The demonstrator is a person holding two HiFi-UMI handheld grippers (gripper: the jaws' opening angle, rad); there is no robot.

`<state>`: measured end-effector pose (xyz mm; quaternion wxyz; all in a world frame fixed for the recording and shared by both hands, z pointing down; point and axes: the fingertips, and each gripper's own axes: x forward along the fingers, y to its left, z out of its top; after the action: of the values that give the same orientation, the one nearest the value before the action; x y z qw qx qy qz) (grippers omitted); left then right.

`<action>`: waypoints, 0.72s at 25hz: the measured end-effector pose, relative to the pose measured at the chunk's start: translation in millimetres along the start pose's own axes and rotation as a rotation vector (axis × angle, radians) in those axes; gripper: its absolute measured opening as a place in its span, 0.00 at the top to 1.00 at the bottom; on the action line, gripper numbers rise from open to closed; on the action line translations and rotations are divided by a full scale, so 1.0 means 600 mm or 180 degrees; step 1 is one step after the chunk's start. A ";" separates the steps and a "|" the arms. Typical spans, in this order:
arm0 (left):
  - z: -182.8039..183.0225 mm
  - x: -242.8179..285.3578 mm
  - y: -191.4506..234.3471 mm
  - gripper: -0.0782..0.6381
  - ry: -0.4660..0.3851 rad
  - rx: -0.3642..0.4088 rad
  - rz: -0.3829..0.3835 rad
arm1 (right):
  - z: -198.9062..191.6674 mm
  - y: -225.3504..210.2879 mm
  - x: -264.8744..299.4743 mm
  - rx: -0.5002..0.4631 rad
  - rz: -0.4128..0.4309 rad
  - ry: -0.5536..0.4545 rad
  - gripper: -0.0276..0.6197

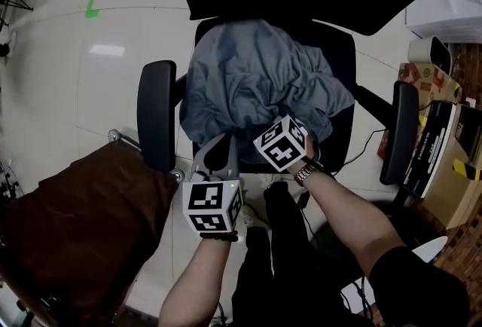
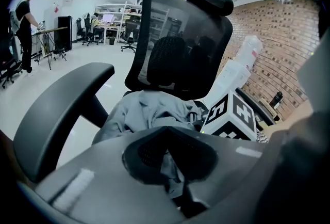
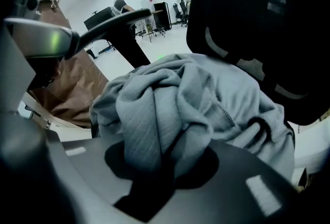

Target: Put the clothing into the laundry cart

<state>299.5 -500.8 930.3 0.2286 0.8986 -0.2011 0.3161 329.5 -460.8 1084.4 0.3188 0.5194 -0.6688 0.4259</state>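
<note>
On the seat of an office chair, in the head view, lies the grey garment, heaped in loose folds and spilling over the front edge. The left gripper and right gripper both meet its near hem, close together. A brown fabric laundry cart stands to the person's left, just beside the chair's armrest.

Left gripper view: the jaws are closed on a thin tongue of the grey cloth, a single fold pinched at their tips. The rest of the pile sits beyond, under the mesh backrest. The right gripper's marker cube is immediately alongside.

Right gripper view: the jaws are clamped on a thick bunch of several gathered folds. The fabric shows a fine rib or knit texture, a stitched seam, and a dark loop that may be a cord or cuff opening. The cart's brown wall is visible behind, to the left.

Assessment: the garment appears soft, light and limp, and not fragile. It should drape and trail when lifted. The right hold looks secure. The left hold is thin and could slip. Hanging cloth may snag on the armrest on the way across to the cart.
</note>
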 end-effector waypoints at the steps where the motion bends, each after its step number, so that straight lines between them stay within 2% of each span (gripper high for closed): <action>1: 0.006 -0.008 -0.003 0.89 -0.0011 0.0011 0.0007 | 0.008 0.000 -0.014 0.0023 -0.0014 -0.0063 0.76; 10: 0.063 -0.104 -0.028 0.89 -0.0184 0.0048 0.0034 | 0.095 0.039 -0.176 -0.0016 -0.0145 -0.0569 0.77; 18: 0.124 -0.218 -0.066 0.89 -0.0400 0.0118 0.0045 | 0.177 0.084 -0.365 -0.0171 -0.0447 -0.1058 0.77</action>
<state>261.1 -480.2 781.2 0.1966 0.9193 -0.2155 0.2643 339.0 -458.8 836.2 0.2466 0.6193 -0.6855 0.2928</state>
